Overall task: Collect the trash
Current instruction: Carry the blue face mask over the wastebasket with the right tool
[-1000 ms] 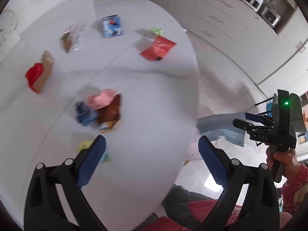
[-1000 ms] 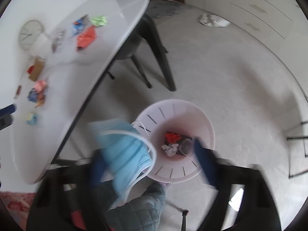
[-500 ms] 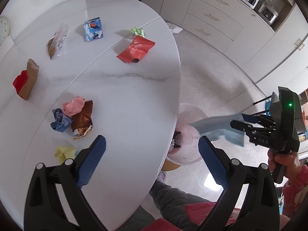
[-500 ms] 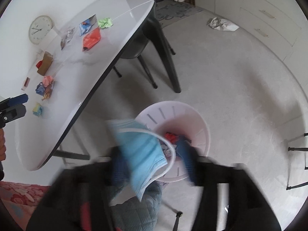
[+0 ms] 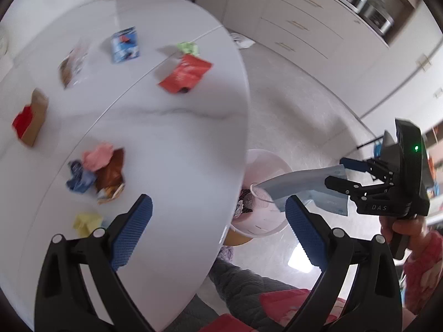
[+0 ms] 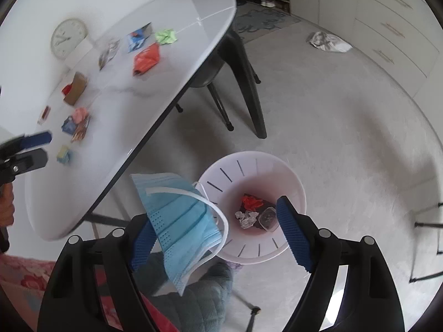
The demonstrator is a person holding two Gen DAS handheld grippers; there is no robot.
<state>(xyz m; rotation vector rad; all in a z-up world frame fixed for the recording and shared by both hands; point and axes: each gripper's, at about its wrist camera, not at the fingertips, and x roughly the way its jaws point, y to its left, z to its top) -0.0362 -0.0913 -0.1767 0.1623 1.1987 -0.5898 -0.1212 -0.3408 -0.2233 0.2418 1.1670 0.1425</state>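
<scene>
The right claw (image 6: pixel 213 232) is opening above the pale bin (image 6: pixel 290 177), its body lettered "DAS"; the blue face mask (image 6: pixel 182 221) clings to one pad only. The left claw (image 5: pixel 218 229) gapes wide and empty over the white surface (image 5: pixel 171 138), where wrappers lie, their print too blurred to read.

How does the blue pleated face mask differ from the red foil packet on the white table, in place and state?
The blue pleated face mask hangs in the air beside the white slotted bin; the red foil packet lies flat on the white table. The mask is at the right hand-held gripper, whose jaws are opening; the packet is far from both grippers. The mask is soft cloth with white ear loops; the packet is glossy. Neither is in the bin yet.
</scene>
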